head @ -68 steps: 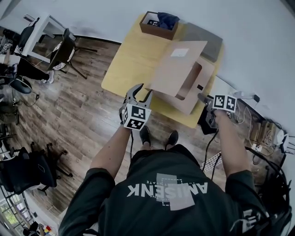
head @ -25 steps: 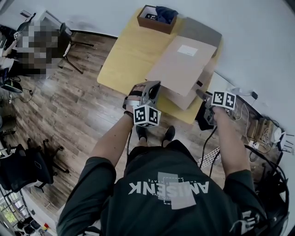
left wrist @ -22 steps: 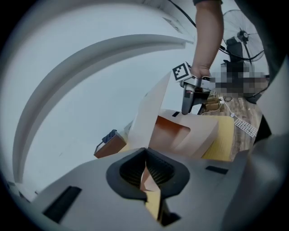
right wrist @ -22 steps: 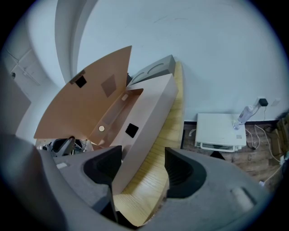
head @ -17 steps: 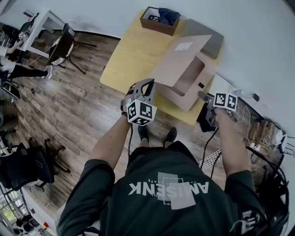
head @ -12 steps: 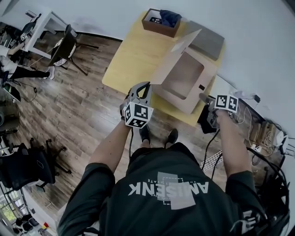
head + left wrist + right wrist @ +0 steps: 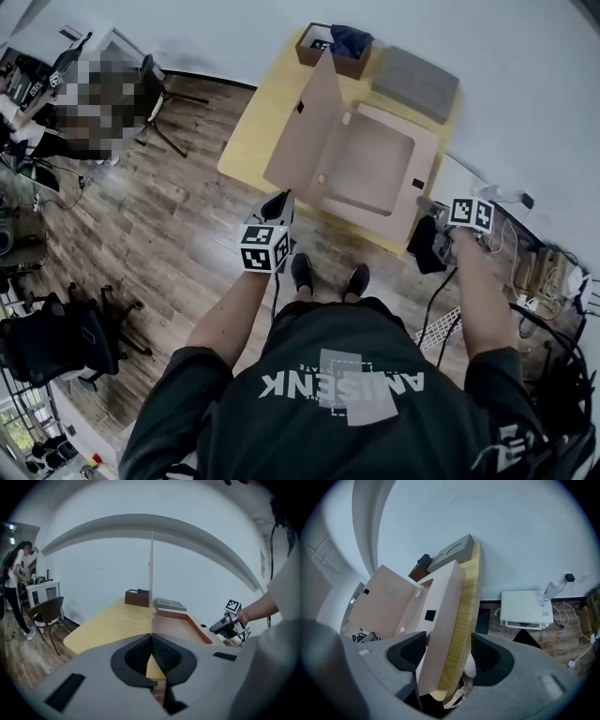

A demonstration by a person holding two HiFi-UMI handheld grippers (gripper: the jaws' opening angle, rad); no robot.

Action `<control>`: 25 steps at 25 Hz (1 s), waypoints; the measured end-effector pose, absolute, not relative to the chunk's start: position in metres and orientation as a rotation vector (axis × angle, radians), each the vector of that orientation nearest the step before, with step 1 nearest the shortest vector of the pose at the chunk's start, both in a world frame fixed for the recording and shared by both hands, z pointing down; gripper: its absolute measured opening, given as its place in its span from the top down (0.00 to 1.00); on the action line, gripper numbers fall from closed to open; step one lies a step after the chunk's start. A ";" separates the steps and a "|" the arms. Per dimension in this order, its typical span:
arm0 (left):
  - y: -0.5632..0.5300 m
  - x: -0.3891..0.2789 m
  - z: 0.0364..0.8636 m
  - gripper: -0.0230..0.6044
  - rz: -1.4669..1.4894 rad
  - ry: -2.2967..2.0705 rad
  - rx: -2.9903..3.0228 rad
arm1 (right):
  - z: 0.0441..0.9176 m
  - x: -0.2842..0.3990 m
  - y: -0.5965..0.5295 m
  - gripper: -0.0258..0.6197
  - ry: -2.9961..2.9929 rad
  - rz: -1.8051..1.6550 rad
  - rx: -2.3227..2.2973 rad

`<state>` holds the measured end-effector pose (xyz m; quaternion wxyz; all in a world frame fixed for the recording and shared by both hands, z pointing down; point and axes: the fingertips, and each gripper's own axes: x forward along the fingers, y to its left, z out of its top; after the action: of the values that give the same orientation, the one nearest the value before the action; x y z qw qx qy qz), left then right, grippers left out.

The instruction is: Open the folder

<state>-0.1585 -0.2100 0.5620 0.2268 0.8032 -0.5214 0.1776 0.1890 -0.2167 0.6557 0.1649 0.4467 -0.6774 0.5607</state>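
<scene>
On the yellow surface [image 7: 261, 127] in the head view, we see the folder [image 7: 370, 173] lying open, its cover [image 7: 305, 131] standing upright. The left gripper [image 7: 281, 201] holds the cover's near corner. The right gripper [image 7: 425, 202] sits at the folder's near right corner. In the left gripper view, the fingers [image 7: 164, 654] are clenched on the cover's thin edge. In the right gripper view, the fingers [image 7: 487, 660] stand released, with the folder and the surface's edge between them.
</scene>
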 end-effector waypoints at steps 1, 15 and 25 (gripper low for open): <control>-0.206 -0.162 0.564 0.96 0.474 -1.435 2.193 | 0.656 0.189 -0.215 0.51 -1.927 1.589 1.272; -0.213 -0.227 0.634 0.96 0.327 -1.470 1.855 | 0.653 0.186 -0.209 0.51 -1.873 1.545 1.335; -0.229 -0.245 0.676 0.90 0.369 -1.457 1.780 | 0.652 0.186 -0.207 0.51 -1.854 1.553 1.389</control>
<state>-0.2445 -0.2292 0.6764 0.3949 0.7019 -0.5747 0.1456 0.1861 -0.2073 0.6523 0.1753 0.4904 -0.6544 0.5482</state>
